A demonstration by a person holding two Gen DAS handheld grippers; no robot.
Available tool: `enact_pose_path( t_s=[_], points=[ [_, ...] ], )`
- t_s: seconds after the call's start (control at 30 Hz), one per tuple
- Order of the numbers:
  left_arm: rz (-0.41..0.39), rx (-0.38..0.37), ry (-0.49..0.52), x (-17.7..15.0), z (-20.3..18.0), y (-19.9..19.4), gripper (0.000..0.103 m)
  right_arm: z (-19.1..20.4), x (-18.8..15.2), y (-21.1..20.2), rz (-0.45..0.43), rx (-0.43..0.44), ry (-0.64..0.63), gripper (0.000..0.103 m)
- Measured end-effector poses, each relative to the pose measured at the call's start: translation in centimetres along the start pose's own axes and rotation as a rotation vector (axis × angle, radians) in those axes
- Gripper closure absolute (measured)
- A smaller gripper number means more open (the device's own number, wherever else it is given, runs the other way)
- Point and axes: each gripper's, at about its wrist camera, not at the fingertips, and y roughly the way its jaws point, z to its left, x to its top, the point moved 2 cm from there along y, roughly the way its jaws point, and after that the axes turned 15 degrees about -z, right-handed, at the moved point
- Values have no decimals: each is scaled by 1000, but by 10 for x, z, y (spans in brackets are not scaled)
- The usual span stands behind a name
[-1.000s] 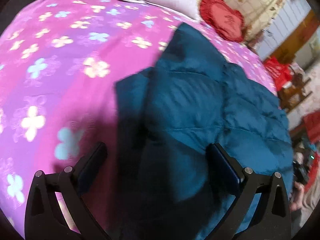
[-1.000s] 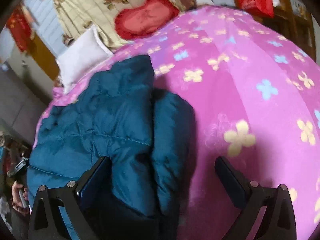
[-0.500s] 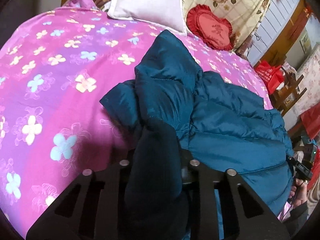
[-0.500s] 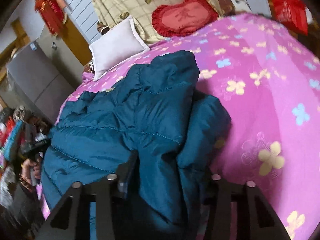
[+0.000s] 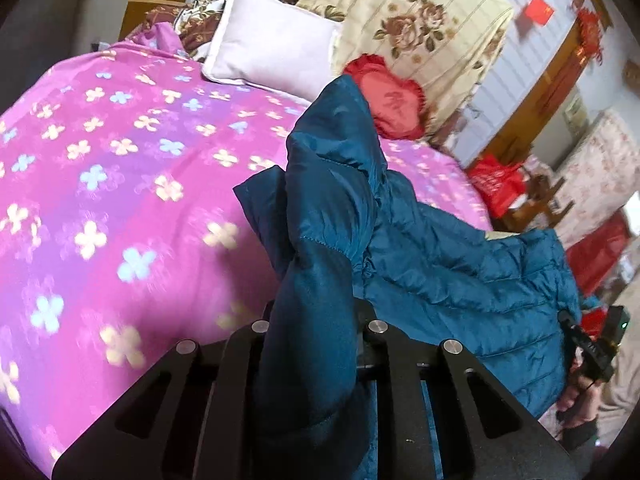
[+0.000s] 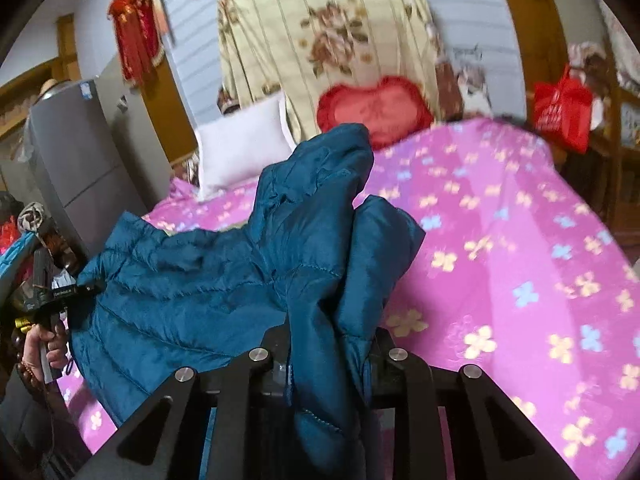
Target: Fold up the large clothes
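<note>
A teal puffer jacket (image 5: 440, 264) lies partly lifted over the pink flowered bedspread (image 5: 120, 200). My left gripper (image 5: 316, 312) is closing its jaws on a bunched fold of the jacket, and the pads press the fabric. In the right wrist view the same jacket (image 6: 192, 280) hangs from my right gripper (image 6: 332, 336), whose jaws are also closing with a thick fold pinched between them. The jacket stretches between the two grippers above the bedspread (image 6: 520, 260). Its hood end rises toward the pillows.
A white pillow (image 5: 272, 40) and a red heart cushion (image 5: 392, 100) sit at the head of the bed. A red bag (image 6: 560, 112) hangs beside the bed at the right. A grey cabinet (image 6: 76, 152) stands at the left. A person's hand (image 6: 40, 344) holds the other gripper's handle.
Both grippers went from wide open over the flat jacket to closed on its folds. Both then rose, lifting the jacket's edge off the bedspread.
</note>
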Motion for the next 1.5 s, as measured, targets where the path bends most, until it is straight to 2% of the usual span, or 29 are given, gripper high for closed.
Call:
enact_pose_path(
  t_s=[0.17,0.27,0.33,0.37,0.4,0.43,0.47,0.57,0.63,0.7,0.77,0.87,0.93,0.97,1.0,1.07,1.2,1.3,1.4,1.5],
  points=[
    [39,-44,-7,-24,-15,-20,89,-14,-7,-39,-11,-3,5,81],
    [104,0,17,-47,-16,-13,88,-37,-27,-34,47,5,60,81],
    [150,75,48,-58,-12,-1,76,-55,-49,-20,126,-21,111,78],
    [164,108,70,-61,-12,3,72,-62,-59,-16,166,-40,144,72],
    [175,140,83,-63,-10,6,60,-72,-68,-10,215,-68,192,63],
    [184,163,87,-64,-8,8,52,-80,-72,-7,240,-90,228,59],
    [182,181,86,-63,-6,8,50,-86,-75,-8,249,-108,259,52],
    [136,188,47,-53,-2,0,43,-103,-64,-25,173,-132,379,52],
    [79,214,34,-45,-1,-8,42,-104,-52,-42,90,-160,413,46],
    [9,220,72,-38,-11,-19,41,-89,-38,-57,27,-178,385,25],
    [-39,197,124,-35,-24,-25,40,-59,-24,-67,-24,-156,302,24],
    [-151,211,281,-43,-61,-53,29,0,-14,-80,-88,-174,110,21],
    [-212,193,371,-56,-89,-78,17,35,-20,-91,-113,-217,-7,7],
    [-221,181,403,-64,-99,-87,16,52,-27,-100,-132,-261,-52,6],
    [-219,169,440,-74,-111,-96,15,62,-35,-104,-137,-268,-65,5],
    [-197,167,501,-96,-129,-110,15,77,-57,-113,-92,-246,-56,5],
    [-166,238,588,-136,-149,-130,11,94,-105,-137,46,-286,0,5],
    [-104,237,566,-156,-152,-132,9,112,-124,-164,83,-324,-64,5],
    [-40,197,544,-175,-161,-140,9,121,-132,-194,100,-363,-80,5],
    [-30,147,524,-184,-175,-159,0,130,-132,-220,98,-348,-65,5]
  ],
)
